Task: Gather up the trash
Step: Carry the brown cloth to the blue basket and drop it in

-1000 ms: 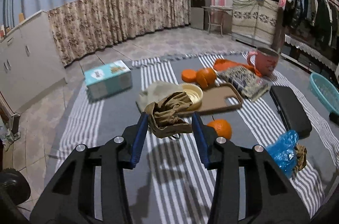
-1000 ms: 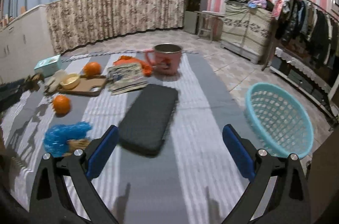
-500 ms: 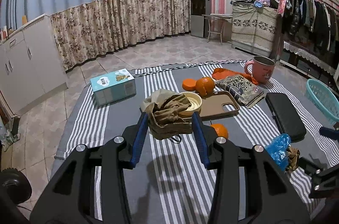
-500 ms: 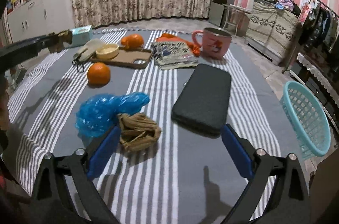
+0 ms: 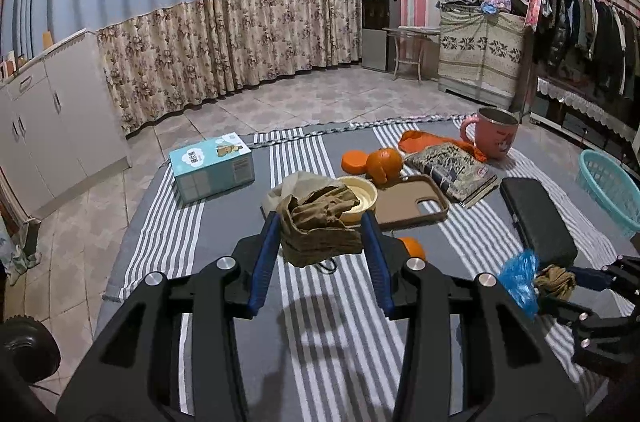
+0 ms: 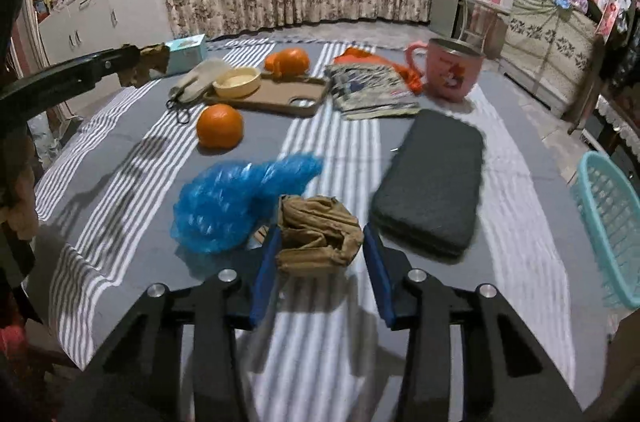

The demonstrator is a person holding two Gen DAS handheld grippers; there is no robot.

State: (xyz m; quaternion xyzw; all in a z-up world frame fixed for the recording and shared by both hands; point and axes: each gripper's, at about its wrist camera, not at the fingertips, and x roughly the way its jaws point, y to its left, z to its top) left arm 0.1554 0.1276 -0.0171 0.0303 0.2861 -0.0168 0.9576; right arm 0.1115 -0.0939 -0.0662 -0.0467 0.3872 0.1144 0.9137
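Note:
My left gripper (image 5: 320,234) is shut on a crumpled brown paper wad (image 5: 320,218) and holds it above the striped cloth. A second brown paper wad (image 6: 316,234) lies on the cloth beside a crumpled blue plastic bag (image 6: 236,202). Around this second wad my right gripper (image 6: 320,248) has its jaws closing, both blue pads touching its sides. The left wrist view shows the right gripper (image 5: 560,286) low at the right edge, with that wad and the blue bag (image 5: 520,278) at its tips. A teal basket (image 6: 608,230) stands off the cloth's right side.
A black case (image 6: 432,182) lies just right of the right gripper. An orange (image 6: 220,125), a brown tray (image 6: 272,94) with a cream bowl, a patterned packet (image 6: 372,90), a pink mug (image 6: 452,68) and a tissue box (image 5: 212,166) sit farther back.
The right gripper swung left and down from over the black case to the brown wad, and its jaws narrowed from wide open onto it. The left gripper kept its wad and barely moved.

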